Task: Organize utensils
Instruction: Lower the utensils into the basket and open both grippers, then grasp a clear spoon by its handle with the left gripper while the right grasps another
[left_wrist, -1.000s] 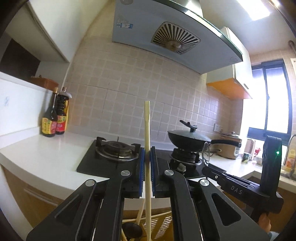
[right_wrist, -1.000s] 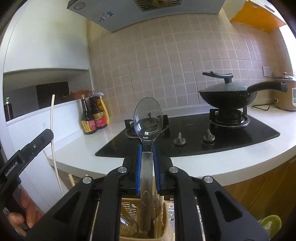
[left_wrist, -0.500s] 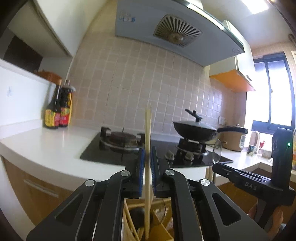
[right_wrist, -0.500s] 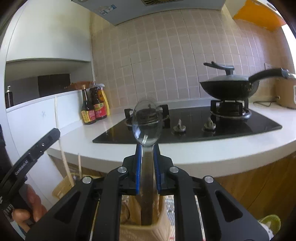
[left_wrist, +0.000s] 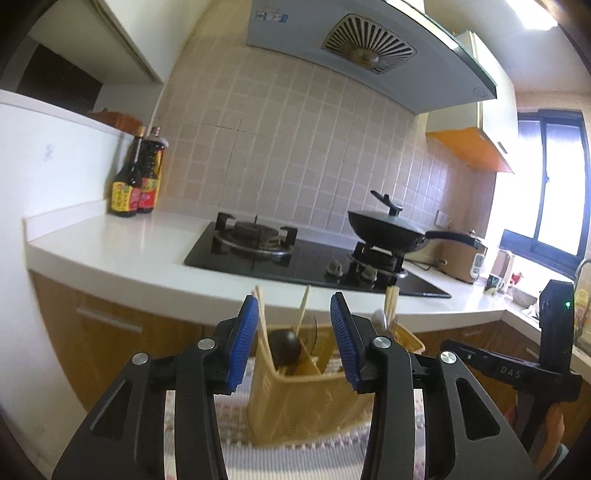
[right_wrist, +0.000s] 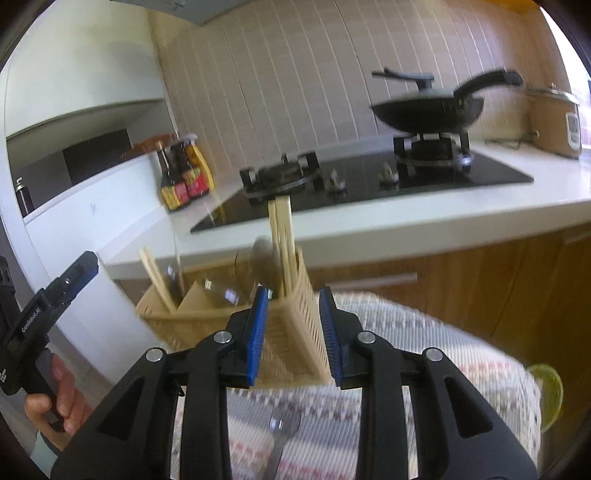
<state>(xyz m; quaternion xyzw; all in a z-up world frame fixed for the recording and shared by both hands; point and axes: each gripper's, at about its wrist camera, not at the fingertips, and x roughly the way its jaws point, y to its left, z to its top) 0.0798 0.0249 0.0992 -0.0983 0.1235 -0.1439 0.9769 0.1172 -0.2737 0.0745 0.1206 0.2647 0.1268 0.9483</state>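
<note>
A beige slotted utensil holder (left_wrist: 295, 402) stands on a patterned cloth; it also shows in the right wrist view (right_wrist: 236, 317). It holds chopsticks (left_wrist: 264, 325), a dark ladle head (left_wrist: 284, 347) and clear spoons (right_wrist: 221, 291). More chopsticks (right_wrist: 280, 236) stand in its right compartment. My left gripper (left_wrist: 293, 332) is open and empty just above the holder. My right gripper (right_wrist: 293, 325) is open and empty in front of the holder. A clear spoon (right_wrist: 282, 435) lies on the cloth below the right gripper.
A white counter (left_wrist: 122, 251) with a black gas hob (left_wrist: 303, 258) and a lidded wok (left_wrist: 388, 229) lies behind. Sauce bottles (left_wrist: 136, 177) stand at the left. A rice cooker (right_wrist: 554, 122) sits at the right. The patterned cloth (right_wrist: 424, 369) covers the surface under the holder.
My left gripper opened and let the chopstick go into the holder. My right gripper opened and let the clear spoon go into the holder. Both views dropped lower and closer to the holder.
</note>
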